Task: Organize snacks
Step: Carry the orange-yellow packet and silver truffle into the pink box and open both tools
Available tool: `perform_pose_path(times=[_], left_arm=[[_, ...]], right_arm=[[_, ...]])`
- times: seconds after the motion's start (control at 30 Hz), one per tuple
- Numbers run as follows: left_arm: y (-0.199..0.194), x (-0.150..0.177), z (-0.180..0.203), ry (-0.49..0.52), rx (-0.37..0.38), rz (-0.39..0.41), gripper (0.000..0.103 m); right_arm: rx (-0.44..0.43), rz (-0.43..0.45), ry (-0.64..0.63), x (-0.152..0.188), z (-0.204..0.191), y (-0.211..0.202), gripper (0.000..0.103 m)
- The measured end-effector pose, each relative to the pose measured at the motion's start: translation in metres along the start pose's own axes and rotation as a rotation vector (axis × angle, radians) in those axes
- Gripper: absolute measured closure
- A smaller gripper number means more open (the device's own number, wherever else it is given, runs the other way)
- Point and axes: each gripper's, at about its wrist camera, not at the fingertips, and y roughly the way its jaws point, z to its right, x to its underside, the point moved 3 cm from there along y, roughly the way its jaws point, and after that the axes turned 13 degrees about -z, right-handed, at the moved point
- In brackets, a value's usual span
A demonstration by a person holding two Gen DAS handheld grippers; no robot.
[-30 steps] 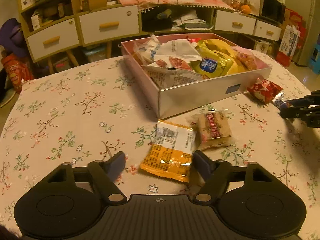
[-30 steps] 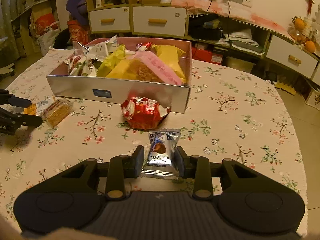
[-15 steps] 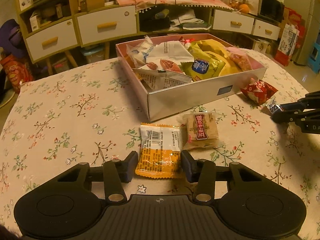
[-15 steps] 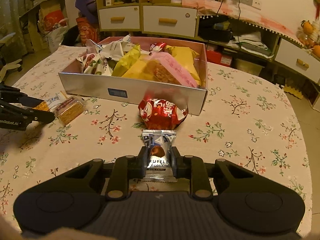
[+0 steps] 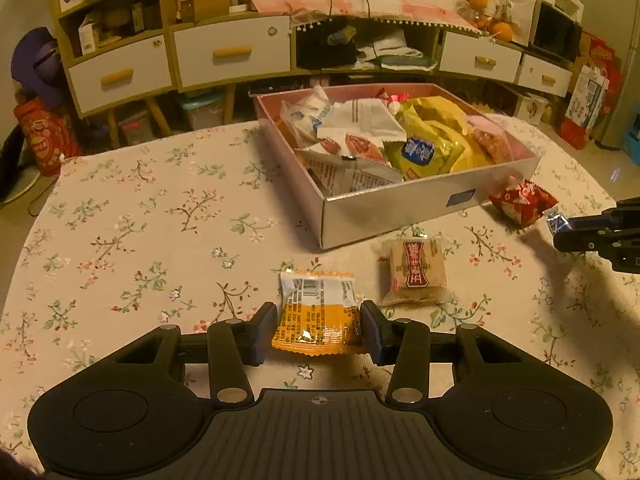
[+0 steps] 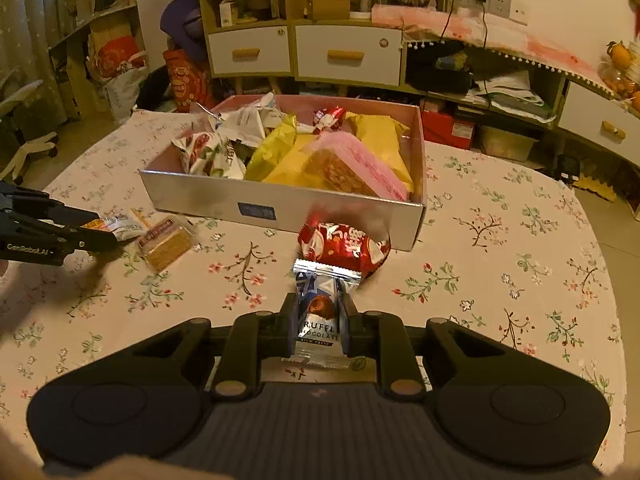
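Your left hand-held gripper (image 5: 319,326) has its two fingers pressed against the sides of the orange-and-white foil snack packet (image 5: 318,310), which lies flat on the floral-cloth counter (image 5: 132,232). At about 1 o'clock from it, just beside the packet, sits the small clear-wrapped brown pastry with a red label (image 5: 416,274). Beyond both, at 12 to 1 o'clock, the silver-sided cardboard box with a pink lining (image 5: 400,208) stands heaped with yellow, white and pink snack bags, its near wall between your left gripper and the contents.

Your right hand-held gripper (image 6: 319,326) is clamped narrowly on the blue-and-silver chocolate truffle wrapper (image 6: 319,316). Directly ahead at 12 o'clock, touching the wrapper's far edge, the crinkled red snack bag (image 6: 344,246) rests against the box's near wall (image 6: 280,204), so it stands in the way of a straight line into the box. The left gripper's fingers show at 9 to 10 o'clock in the right wrist view, beside the pastry (image 6: 166,240).
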Motion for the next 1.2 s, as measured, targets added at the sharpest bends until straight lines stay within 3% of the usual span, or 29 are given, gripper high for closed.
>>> perform_pose_path(times=[0.23,0.27,0.33,0.5,0.53,0.63,0.7,0.77,0.83,1.07,1.2], left_arm=[[-0.01,-0.003,0.004,0.011,0.003,0.016,0.061],[-0.012,-0.003,0.005,0.014,0.006,0.019,0.065],[-0.013,-0.004,0.005,0.014,0.012,0.006,0.103],[-0.01,-0.004,0.0,-0.01,0.02,-0.029,0.103],[-0.009,-0.003,-0.001,-0.01,0.022,-0.037,0.097],[-0.004,-0.004,-0.004,-0.029,0.042,-0.055,0.094],[0.001,-0.005,-0.004,-0.051,0.064,-0.073,0.084],[0.006,-0.006,-0.001,-0.05,0.066,-0.08,0.062],[0.01,-0.008,0.004,-0.031,0.061,-0.087,0.055],[0.02,-0.017,0.013,0.059,-0.062,-0.08,0.05],[0.026,-0.021,0.009,0.064,-0.08,-0.074,0.05]], right_arm=[[-0.024,0.024,0.0,-0.003,-0.004,-0.009,0.085],[-0.028,0.027,0.001,-0.004,-0.005,-0.01,0.085],[-0.033,0.033,0.0,-0.006,-0.007,-0.011,0.085],[-0.039,0.037,-0.009,-0.008,-0.012,-0.012,0.085],[-0.04,0.035,-0.012,-0.008,-0.013,-0.011,0.085],[-0.038,0.027,-0.022,-0.007,-0.016,-0.009,0.085],[-0.035,0.019,-0.025,-0.007,-0.018,-0.006,0.085],[-0.034,0.016,-0.025,-0.007,-0.02,-0.005,0.085],[-0.034,0.014,-0.027,-0.007,-0.022,-0.005,0.085],[-0.037,0.01,-0.04,-0.007,-0.028,-0.003,0.085],[-0.037,0.009,-0.039,-0.007,-0.028,-0.003,0.085]])
